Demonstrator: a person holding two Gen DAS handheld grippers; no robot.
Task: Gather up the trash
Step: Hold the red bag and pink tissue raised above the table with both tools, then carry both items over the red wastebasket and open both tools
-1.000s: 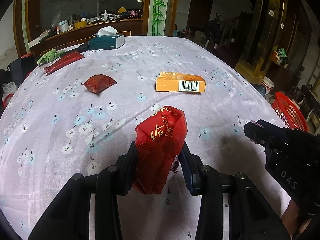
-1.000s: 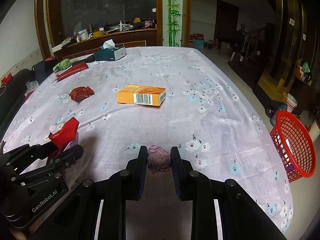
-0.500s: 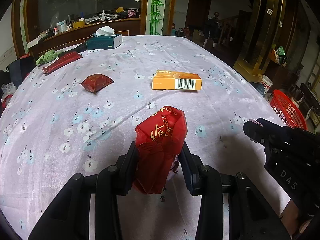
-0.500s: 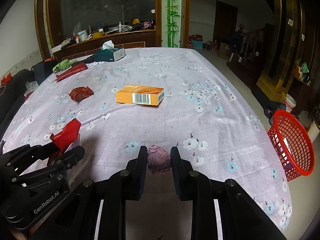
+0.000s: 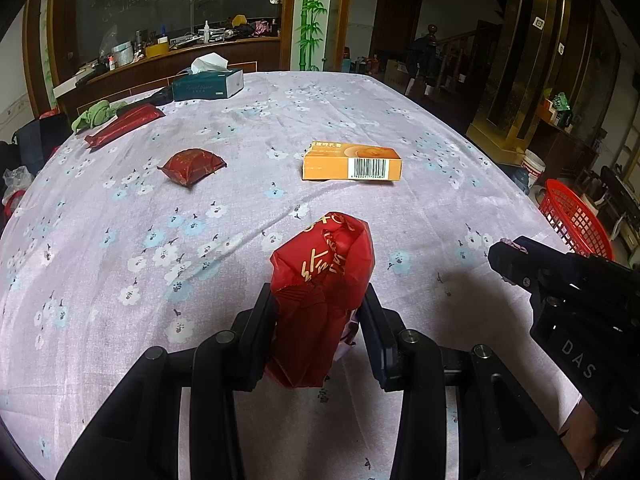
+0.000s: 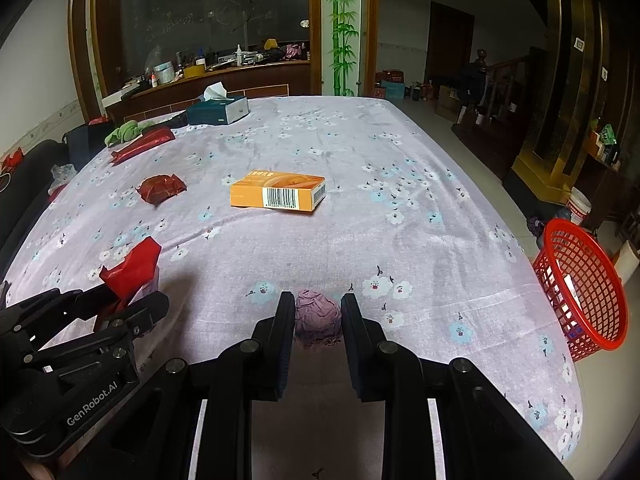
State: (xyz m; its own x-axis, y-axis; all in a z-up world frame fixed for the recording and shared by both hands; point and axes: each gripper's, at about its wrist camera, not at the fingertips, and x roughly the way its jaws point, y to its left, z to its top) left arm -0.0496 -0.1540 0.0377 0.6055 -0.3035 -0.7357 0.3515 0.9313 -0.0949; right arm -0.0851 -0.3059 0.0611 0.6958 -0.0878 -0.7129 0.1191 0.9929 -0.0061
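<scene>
Your left gripper (image 5: 318, 312) is clamped on the red wrapper (image 5: 322, 292), your right gripper (image 6: 316, 314) on the purple wad (image 6: 318, 316), both over the table (image 6: 400, 240). Farther out: orange box (image 6: 278, 191), dark red packet (image 5: 192, 166). Red basket (image 6: 580, 284) sits off the right edge.

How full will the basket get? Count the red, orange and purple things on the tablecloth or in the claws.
Red wrappers: 3
Orange box: 1
Purple wad: 1
Total: 5
</scene>
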